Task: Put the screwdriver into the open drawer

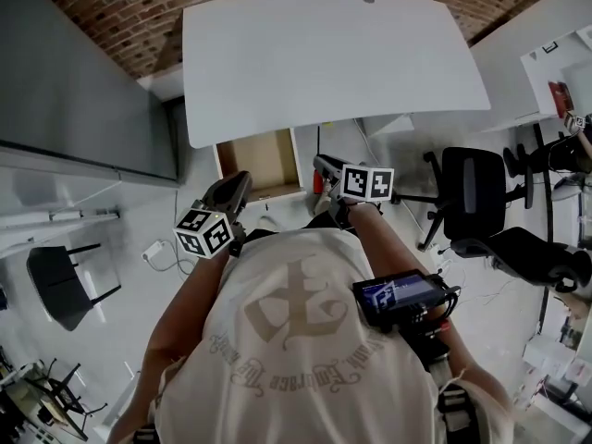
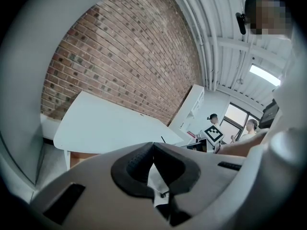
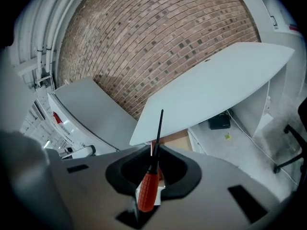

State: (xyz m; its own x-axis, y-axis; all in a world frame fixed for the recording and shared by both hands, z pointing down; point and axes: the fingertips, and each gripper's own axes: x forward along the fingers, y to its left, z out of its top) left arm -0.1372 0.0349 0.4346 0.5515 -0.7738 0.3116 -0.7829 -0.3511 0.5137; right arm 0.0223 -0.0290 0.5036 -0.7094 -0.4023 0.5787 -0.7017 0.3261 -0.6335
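Note:
A screwdriver point(image 3: 148, 189) with a red handle and a thin black shaft stands up between the jaws of my right gripper point(image 3: 154, 147), which is shut on it. In the head view that gripper point(image 1: 326, 166) is held out just right of the open drawer point(image 1: 262, 161), a wooden-bottomed box pulled out from under the white desk point(image 1: 333, 54). The drawer point(image 3: 173, 140) shows just beyond the right jaws. My left gripper point(image 1: 228, 192) hovers at the drawer's near left corner. Its jaws point(image 2: 153, 145) meet at the tips with nothing between them.
A black office chair point(image 1: 479, 191) stands right of the desk and another point(image 1: 63, 285) at the left. A grey panel point(image 1: 74, 81) runs along the left. A black box point(image 3: 219, 121) lies under the desk. Two people stand far back by a window point(image 2: 235, 121).

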